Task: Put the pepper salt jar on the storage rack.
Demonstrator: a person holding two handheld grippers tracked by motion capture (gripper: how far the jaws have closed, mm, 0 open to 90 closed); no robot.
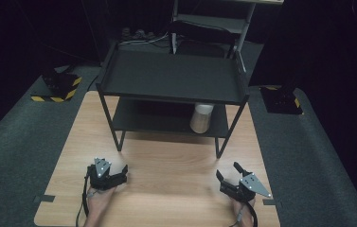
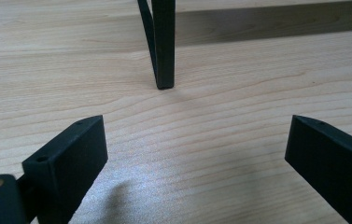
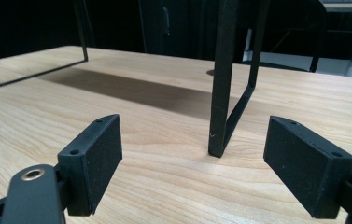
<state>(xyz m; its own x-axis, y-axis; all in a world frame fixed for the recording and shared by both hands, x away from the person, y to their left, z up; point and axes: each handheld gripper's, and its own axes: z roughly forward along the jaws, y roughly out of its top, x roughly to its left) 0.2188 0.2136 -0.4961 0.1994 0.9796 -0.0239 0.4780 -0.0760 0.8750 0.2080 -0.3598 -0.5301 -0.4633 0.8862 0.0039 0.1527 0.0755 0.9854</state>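
High view: black two-tier shelf rack [image 1: 171,78] stood toward the counter's [image 1: 166,189] far edge; a pale lidded cup [image 1: 201,118] sat on its lower shelf, right side. Judged light, possibly slippery; best gripped across the body. Left hand-held gripper [image 1: 119,171] and right hand-held gripper [image 1: 227,171] rested near the near corners.

Left gripper view: jaws wide apart, empty, facing a rack leg [image 2: 163,46].

Right gripper view: jaws wide apart, empty.
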